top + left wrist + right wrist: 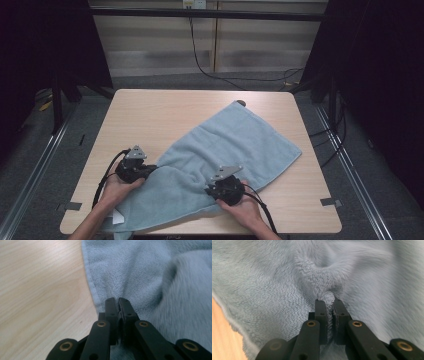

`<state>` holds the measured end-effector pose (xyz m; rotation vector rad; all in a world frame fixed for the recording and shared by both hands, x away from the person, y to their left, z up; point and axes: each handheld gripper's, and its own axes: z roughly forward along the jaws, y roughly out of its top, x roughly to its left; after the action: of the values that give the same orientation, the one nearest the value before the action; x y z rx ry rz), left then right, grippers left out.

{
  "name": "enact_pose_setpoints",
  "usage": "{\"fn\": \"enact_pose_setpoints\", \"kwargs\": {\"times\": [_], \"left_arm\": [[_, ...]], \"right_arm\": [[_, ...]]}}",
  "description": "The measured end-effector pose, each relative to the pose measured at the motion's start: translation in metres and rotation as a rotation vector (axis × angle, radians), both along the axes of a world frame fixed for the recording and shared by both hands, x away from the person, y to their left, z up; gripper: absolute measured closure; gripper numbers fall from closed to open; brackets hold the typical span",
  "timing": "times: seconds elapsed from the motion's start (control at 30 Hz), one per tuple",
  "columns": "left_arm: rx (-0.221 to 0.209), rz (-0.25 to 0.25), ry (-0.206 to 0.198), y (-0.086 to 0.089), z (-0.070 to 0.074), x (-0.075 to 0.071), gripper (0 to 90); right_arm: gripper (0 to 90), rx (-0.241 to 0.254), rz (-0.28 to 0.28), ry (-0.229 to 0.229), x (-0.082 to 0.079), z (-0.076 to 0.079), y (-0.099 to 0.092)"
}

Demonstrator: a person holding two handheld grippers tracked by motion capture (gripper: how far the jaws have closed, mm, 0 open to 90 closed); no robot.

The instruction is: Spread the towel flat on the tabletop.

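Left gripper (150,169): jaws closed, pinching the towel's hem near the table's front-left corner.
Right gripper (212,189): jaws closed on a raised fold of the towel, near the front edge.
Towel (235,145): light blue, rumpled, spread diagonally from the front-left corner toward the back-right.
Table (150,110): pale wood; its back-left part is bare.
Cable (200,60): black, on the floor behind the table.

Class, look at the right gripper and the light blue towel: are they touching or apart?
Touching. In the right gripper view, the right gripper is shut on a pinched fold of the towel, with pile bulging up between its jaws.
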<state>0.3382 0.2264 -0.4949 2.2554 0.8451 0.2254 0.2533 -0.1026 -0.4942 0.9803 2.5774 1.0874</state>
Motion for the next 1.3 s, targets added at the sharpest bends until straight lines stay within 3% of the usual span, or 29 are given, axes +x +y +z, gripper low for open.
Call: {"fn": "enact_pose_setpoints", "kwargs": {"times": [0.1,0.17,0.27,0.33,0.43,0.5,0.63,0.67,0.8,0.87,0.93,1.0,1.1,1.17,1.23,1.3], "left_arm": [[-0.047,-0.007,0.054,0.005,0.001,0.0,86.8],[-0.092,-0.019,0.069,0.005,0.004,-0.002,86.9],[-0.156,-0.061,0.117,-0.002,0.007,-0.006,86.9],[-0.185,-0.084,0.135,-0.006,0.009,-0.009,86.9],[-0.268,-0.151,0.15,-0.012,0.012,-0.015,86.9],[-0.246,-0.18,0.142,-0.023,0.015,-0.022,86.9],[-0.178,-0.19,0.099,-0.043,0.014,-0.028,86.9],[-0.17,-0.178,0.087,-0.045,0.013,-0.027,86.9],[-0.175,-0.117,0.104,-0.045,0.003,-0.01,86.9],[-0.182,-0.079,0.109,-0.042,-0.003,0.001,86.9],[-0.187,-0.041,0.114,-0.04,-0.005,0.009,86.9],[-0.195,-0.001,0.106,-0.039,-0.005,0.016,86.5],[-0.191,-0.011,0.102,-0.037,-0.003,0.014,81.6],[-0.205,-0.017,0.088,-0.032,0.002,0.009,73.3],[-0.217,-0.014,0.063,-0.026,0.008,0.003,70.0],[-0.246,-0.041,0.057,-0.023,0.011,-0.004,70.8]], "right_arm": [[84.8,0.006,-0.029,0.001,-0.005,0.004,-0.019],[84.8,0.015,-0.041,-0.001,-0.009,0.008,-0.033],[84.7,0.014,-0.065,-0.002,-0.018,0.01,-0.05],[84.4,0.008,-0.083,-0.002,-0.021,0.009,-0.06],[84.3,0.002,-0.112,-0.012,-0.023,0.009,-0.078],[84.1,0.002,-0.144,-0.011,-0.018,0.008,-0.091],[83.4,-0.004,-0.196,-0.009,0.002,0.003,-0.101],[82.9,0.0,-0.203,-0.007,0.01,0.002,-0.102],[80.9,0.004,-0.228,-0.011,0.043,0.0,-0.099],[79.7,-0.001,-0.231,-0.034,0.061,-0.002,-0.093],[78.1,0.022,-0.245,-0.03,0.074,-0.005,-0.091],[70.6,0.038,-0.254,-0.02,0.084,-0.005,-0.088],[55.9,0.05,-0.246,-0.031,0.079,0.005,-0.083],[48.7,0.099,-0.233,-0.067,0.064,0.022,-0.079],[46.5,0.118,-0.168,-0.088,0.044,0.038,-0.07],[46.6,0.153,-0.097,-0.075,0.024,0.044,-0.058]]}}
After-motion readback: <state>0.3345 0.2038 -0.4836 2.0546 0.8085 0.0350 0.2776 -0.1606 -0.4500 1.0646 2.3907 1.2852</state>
